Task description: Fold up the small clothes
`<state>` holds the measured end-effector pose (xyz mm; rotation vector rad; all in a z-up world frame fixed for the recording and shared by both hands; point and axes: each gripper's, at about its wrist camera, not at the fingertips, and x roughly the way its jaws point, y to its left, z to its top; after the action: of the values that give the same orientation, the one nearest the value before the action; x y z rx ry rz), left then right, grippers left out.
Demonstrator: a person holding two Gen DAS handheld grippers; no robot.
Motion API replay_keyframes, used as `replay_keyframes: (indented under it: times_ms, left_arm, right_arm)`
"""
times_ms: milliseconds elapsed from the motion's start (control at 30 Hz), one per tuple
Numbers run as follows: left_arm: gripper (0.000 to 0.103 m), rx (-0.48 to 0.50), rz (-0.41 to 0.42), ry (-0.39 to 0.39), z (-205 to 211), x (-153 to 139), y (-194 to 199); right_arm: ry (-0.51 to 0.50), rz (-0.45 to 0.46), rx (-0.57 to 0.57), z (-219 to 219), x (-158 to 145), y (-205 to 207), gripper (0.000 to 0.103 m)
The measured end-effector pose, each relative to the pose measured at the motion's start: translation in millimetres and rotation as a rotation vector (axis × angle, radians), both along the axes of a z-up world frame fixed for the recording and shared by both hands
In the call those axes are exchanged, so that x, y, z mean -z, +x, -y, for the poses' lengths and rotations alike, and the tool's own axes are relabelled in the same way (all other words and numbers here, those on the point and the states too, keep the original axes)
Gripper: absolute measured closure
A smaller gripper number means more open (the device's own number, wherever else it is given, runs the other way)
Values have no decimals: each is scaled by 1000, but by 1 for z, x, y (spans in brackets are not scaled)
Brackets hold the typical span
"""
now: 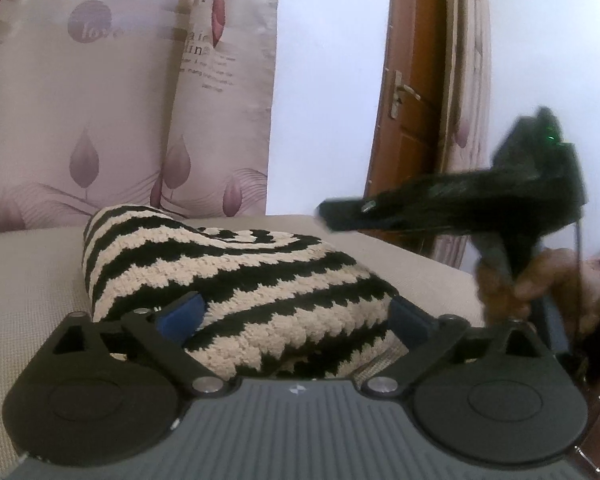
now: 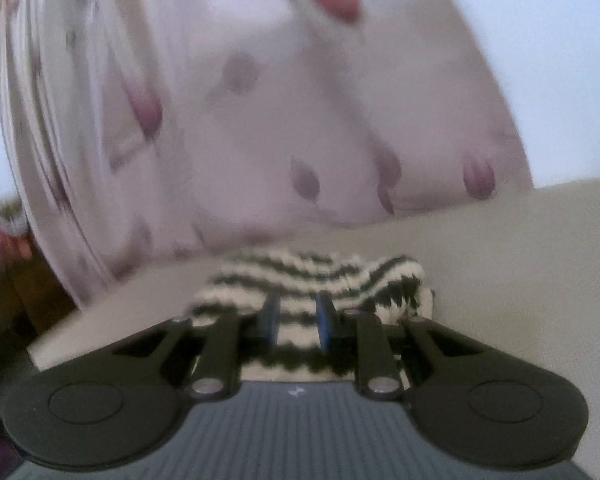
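Garment: a knitted piece (image 1: 236, 280) with black and cream zigzag stripes is lying bunched on a beige cushion (image 1: 28, 280); in the right wrist view the same knit (image 2: 312, 280) is sitting near the cushion's (image 2: 500, 260) middle, blurred.
Left gripper: the left gripper (image 1: 296, 316) is sitting low at the near edge of the knit, jaws standing wide, with the blue pads (image 1: 184, 312) flanking the fabric; whether the pads are pressing it cannot be told.
Right gripper, own view: the right gripper (image 2: 298, 320) is hovering just short of the knit, jaws standing narrow with a small gap showing striped fabric behind; nothing is sitting between them.
Right gripper, left wrist view: the same tool (image 1: 460, 204) is hanging above and to the right of the knit, apart from it, with a hand (image 1: 552, 280) gripping its handle.
Backdrop: a curtain (image 1: 120, 100) printed with purple buds is hanging behind the cushion; a brown door (image 1: 412, 100) with a metal handle is standing to the right.
Image quality: the right wrist view is showing motion blur.
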<state>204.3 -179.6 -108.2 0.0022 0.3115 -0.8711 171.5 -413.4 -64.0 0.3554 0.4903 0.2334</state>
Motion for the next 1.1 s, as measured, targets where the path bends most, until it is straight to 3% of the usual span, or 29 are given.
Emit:
replay_keyframes:
  times_ms: [100, 167, 300, 400, 433, 500, 533, 567, 667, 700, 767, 900, 1033, 1100]
  left_arm:
    - [3, 0, 0, -5, -1, 0, -1]
    - [3, 3, -3, -19, -4, -1, 0]
    - [5, 5, -45, -88, -10, -15, 1]
    - [7, 4, 2, -157, -8, -40, 6]
    - [11, 22, -21, -152, -1, -44, 17]
    - [54, 48, -90, -133, 11, -41, 38]
    - [65, 42, -125, -114, 15, -33, 49]
    - [75, 33, -154, -103, 17, -26, 57]
    - [83, 18, -240, -126, 11, 1, 69]
    - [83, 19, -232, -133, 9, 4, 68]
    - [83, 29, -240, -147, 7, 5, 70]
    - [83, 38, -277, -162, 6, 8, 75]
    - [83, 38, -278, -160, 5, 8, 78]
    - [83, 41, -277, -162, 1, 9, 75]
  right_arm:
    - [-125, -117, -21, -6, 34, 9, 88]
    - [-63, -72, -14, 3, 44, 0, 87]
    - [-131, -43, -24, -8, 42, -5, 88]
    - [-82, -48, -27, -1, 43, -4, 87]
    - [-64, -50, -28, 0, 44, -3, 87]
    - [-19, -52, -28, 6, 45, -4, 87]
    - [8, -55, -31, 9, 45, -4, 87]
    - [45, -63, -32, 15, 46, -4, 87]
    - [158, -105, -27, 30, 43, 3, 87]
    - [169, -95, -16, 32, 34, 6, 86]
    - [99, -31, -18, 26, 3, 16, 83]
    - [-58, -31, -218, -18, -49, 83, 83]
    - [-168, -133, -388, -62, -46, 157, 83]
    - [-214, -236, -464, -82, -24, 187, 85]
